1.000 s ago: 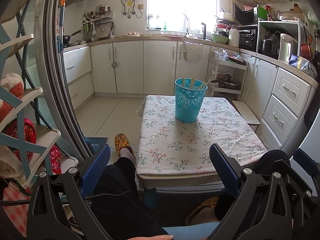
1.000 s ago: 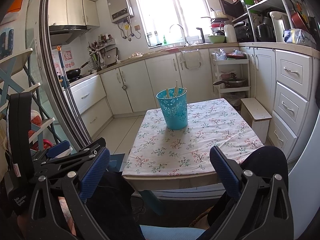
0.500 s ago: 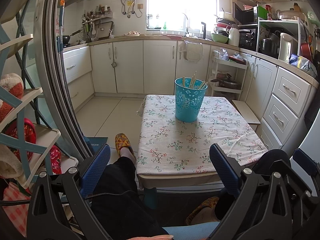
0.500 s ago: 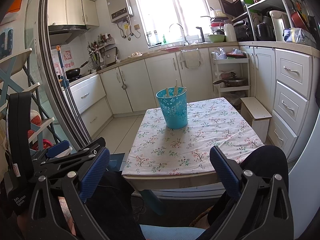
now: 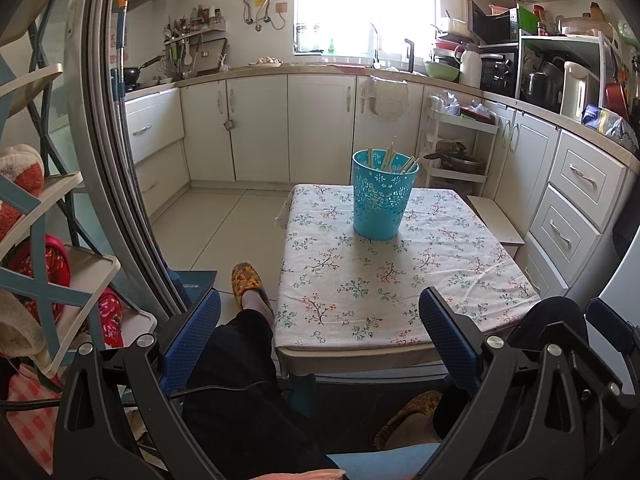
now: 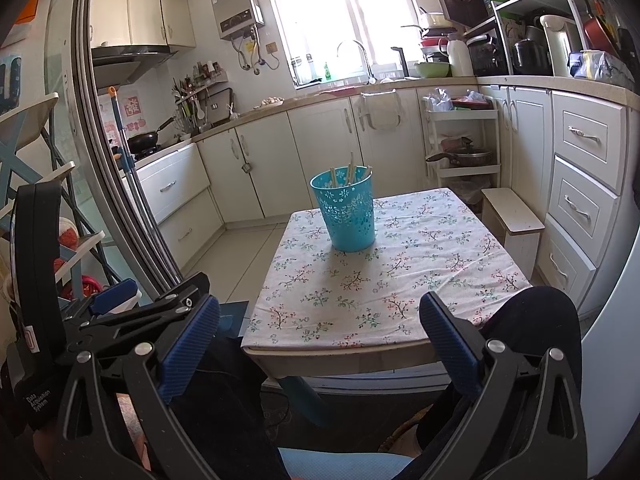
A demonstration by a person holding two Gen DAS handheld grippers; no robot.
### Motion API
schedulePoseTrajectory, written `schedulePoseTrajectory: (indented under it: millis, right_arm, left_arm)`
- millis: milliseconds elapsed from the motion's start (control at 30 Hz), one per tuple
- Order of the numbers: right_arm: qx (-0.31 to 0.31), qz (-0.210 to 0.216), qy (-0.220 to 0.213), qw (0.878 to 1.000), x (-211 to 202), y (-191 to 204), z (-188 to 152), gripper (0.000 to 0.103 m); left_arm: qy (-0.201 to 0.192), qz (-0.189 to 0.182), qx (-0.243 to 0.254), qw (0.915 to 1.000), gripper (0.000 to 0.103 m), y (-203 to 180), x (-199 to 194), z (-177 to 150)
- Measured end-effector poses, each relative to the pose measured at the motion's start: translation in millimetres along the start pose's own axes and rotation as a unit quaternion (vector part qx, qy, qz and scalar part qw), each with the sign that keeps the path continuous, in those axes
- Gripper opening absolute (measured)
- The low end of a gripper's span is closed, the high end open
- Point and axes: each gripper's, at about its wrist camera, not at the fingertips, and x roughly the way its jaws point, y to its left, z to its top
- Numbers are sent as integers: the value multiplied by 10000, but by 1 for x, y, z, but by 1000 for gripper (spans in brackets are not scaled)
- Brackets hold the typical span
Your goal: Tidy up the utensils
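Counter (image 5: 400, 292): low, small, covered with a white cloth printed with small floral sprigs; cloth bare apart from one item.

Holder (image 5: 382, 196): turquoise perforated bucket, upright, toward the far end of the counter. Several pale wooden chopsticks (image 5: 390, 156) stand in it, leaning on its rim.

Left gripper (image 5: 320, 334): held low at the near edge of the counter, above a person's dark-trousered lap; blue-padded fingers (image 5: 448, 332) wide apart, nothing between them.

Right gripper (image 6: 320, 336): likewise near the counter's near edge; fingers (image 6: 192, 344) wide apart, empty. Well apart from the holder.

Room: kitchen with white cabinets along the back and right walls, window over a sink, wall-mounted water heater (image 6: 236, 8), white trolley (image 6: 464, 144) with a pan, small stool (image 6: 512, 220) beside the counter, pale tiled floor.

Writing: "Data Acquisition System" on the black strap (image 6: 38, 402) at the left of the right wrist view.
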Motion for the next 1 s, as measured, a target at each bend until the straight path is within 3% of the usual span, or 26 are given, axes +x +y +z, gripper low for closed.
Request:
schedulePoseTrajectory:
  millis: [233,433,600,800,1000]
  right_arm:
    - [56,-66,237,9997,20,-1,0,96]
    - [144,-129,579,9981,48,-2,0,96]
    - [431,-199,845,9953,83,-21,8,96]
    - [504,-889,759,9919,159,-77,38,96]
    - [339,-1546,1391,9775,264,-147,48,96]
  left_arm:
    - [186,6,-14,9998,95,3,24,2]
    - [102,-36,34,9999,95,2,46,6]
    - [434,-17,59,9990,95,-2,94,18]
    - [1119,-87,-112,9936,95,-6,178,23]
    - [1500,27,-27,9887,95,-21,255,21]
